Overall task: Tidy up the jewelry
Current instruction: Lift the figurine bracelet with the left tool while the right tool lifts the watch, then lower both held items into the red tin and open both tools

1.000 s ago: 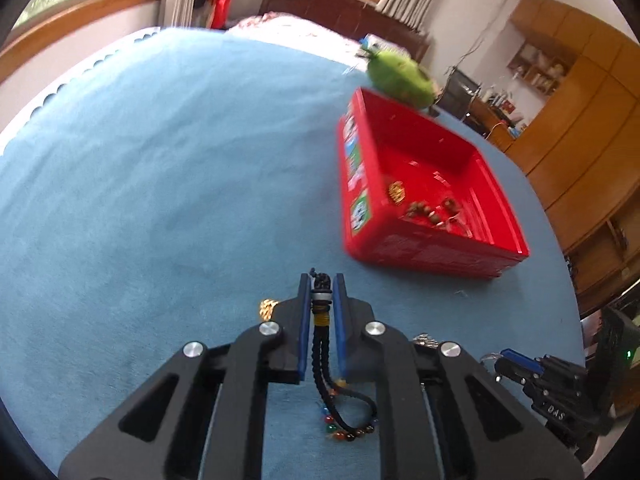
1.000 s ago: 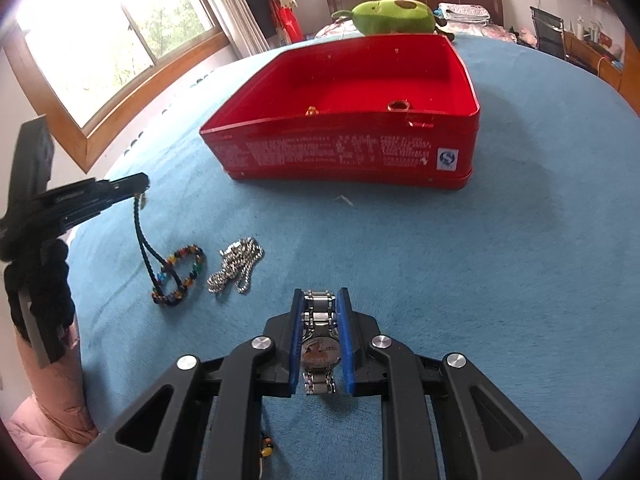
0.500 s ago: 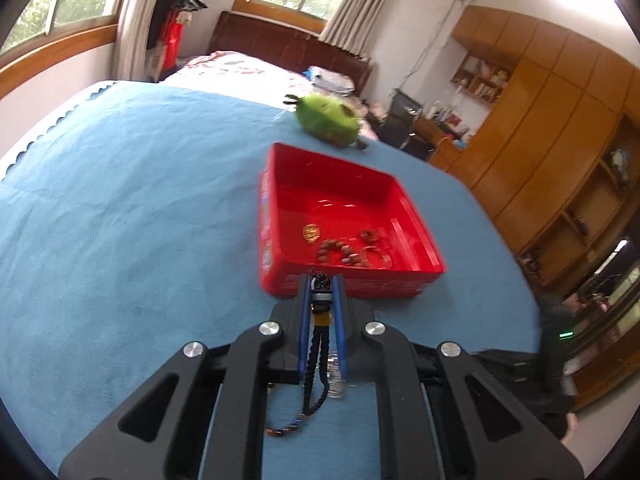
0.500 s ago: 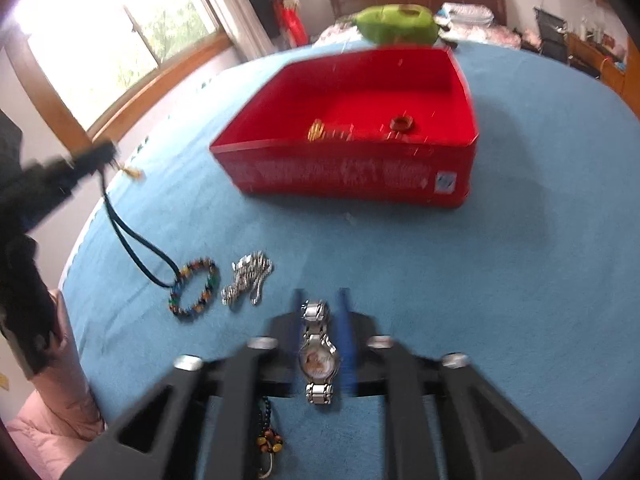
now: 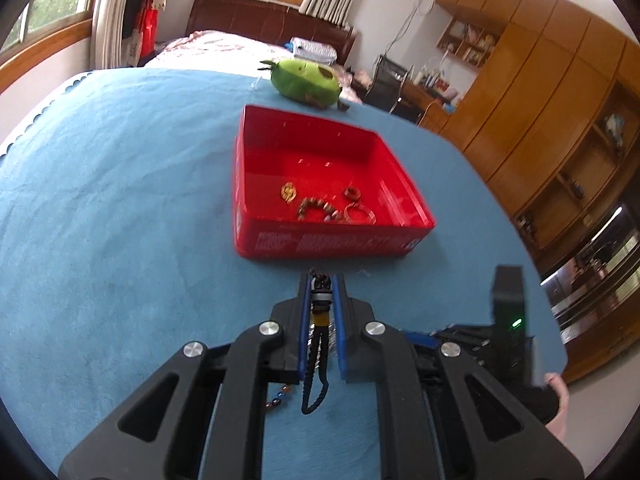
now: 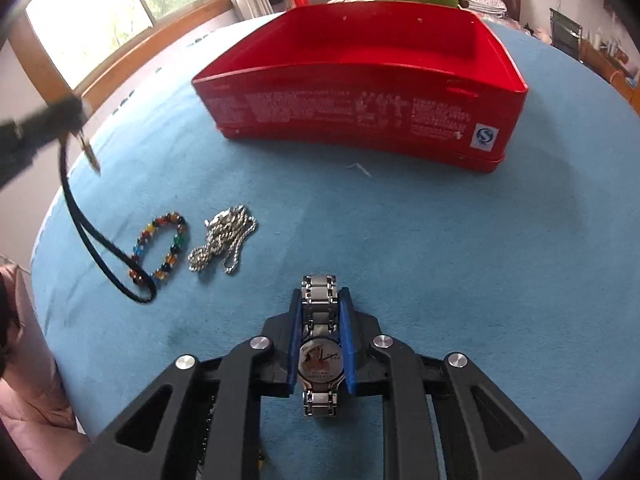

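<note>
My left gripper [image 5: 322, 280] is shut on the clasp end of a black cord necklace [image 5: 315, 376], which hangs below the pads just short of the red box [image 5: 332, 240]. In the right wrist view the cord [image 6: 80, 216] runs down to its coloured beads [image 6: 160, 248] lying on the blue cloth. My right gripper [image 6: 320, 296] has its jaws closing on a silver watch [image 6: 322, 360], whose case sits between the pads. A silver chain [image 6: 224, 240] lies loose beside the beads. The box holds a gold piece [image 5: 288, 192], brown beads [image 5: 316, 206] and rings [image 5: 358, 214].
A green plush toy [image 5: 306, 80] lies behind the red box at the far edge of the blue-covered table [image 5: 120, 200]. A bed, window and wooden cupboards stand beyond. A pink sleeve [image 6: 24, 380] shows at the lower left of the right wrist view.
My left gripper rose and swung to face the red box, lifting the cord. The right jaws briefly widened around the watch, then narrowed on it again, nearer the cloth.
</note>
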### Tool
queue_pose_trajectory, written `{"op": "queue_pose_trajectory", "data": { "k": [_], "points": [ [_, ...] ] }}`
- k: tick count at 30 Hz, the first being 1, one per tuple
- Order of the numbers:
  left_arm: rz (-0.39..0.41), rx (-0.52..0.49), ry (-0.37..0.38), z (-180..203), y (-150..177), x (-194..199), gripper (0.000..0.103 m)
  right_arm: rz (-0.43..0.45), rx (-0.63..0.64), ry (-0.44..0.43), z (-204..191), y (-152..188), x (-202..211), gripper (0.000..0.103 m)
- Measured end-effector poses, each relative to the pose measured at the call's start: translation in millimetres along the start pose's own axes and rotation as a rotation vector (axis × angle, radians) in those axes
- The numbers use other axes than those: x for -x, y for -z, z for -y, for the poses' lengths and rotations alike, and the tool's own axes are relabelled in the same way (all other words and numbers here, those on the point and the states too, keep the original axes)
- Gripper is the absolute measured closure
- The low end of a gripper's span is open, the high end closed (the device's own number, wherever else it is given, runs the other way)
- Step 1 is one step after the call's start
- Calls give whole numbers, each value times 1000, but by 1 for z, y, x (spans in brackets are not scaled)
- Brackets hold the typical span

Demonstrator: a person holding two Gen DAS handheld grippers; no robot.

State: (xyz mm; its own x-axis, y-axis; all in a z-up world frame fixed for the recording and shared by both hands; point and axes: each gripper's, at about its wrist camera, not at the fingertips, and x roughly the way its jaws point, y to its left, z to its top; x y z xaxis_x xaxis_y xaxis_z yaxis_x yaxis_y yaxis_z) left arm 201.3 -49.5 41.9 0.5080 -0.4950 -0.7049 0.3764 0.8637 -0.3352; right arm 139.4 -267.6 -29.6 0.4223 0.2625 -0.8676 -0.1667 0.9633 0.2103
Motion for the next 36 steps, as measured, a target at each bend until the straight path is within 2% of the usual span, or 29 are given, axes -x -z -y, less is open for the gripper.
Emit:
{"op": "queue_pose_trajectory", "data": {
  "k": [7, 12, 19, 28, 33, 36],
  "points": [
    [-38, -38, -60, 3, 6, -19, 94, 108, -53, -29, 14, -9, 37, 86],
    [-30, -54, -104, 6, 2, -22, 94, 178, -59, -31, 17, -20, 64, 86],
    [9, -68, -142, 13, -19, -16, 94, 264, -50, -21, 11, -58, 93, 86],
    [85, -93, -136, 34, -80, -13, 94, 317, -73, -32, 22, -123, 108, 86],
    [103, -80, -133, 35, -118, -41, 94, 334, -97, -21, 35, -158, 106, 86],
    [113, -71, -143, 32, -139, -64, 94, 313, -113, 3, 45, -181, 87, 86]
  ]
}}
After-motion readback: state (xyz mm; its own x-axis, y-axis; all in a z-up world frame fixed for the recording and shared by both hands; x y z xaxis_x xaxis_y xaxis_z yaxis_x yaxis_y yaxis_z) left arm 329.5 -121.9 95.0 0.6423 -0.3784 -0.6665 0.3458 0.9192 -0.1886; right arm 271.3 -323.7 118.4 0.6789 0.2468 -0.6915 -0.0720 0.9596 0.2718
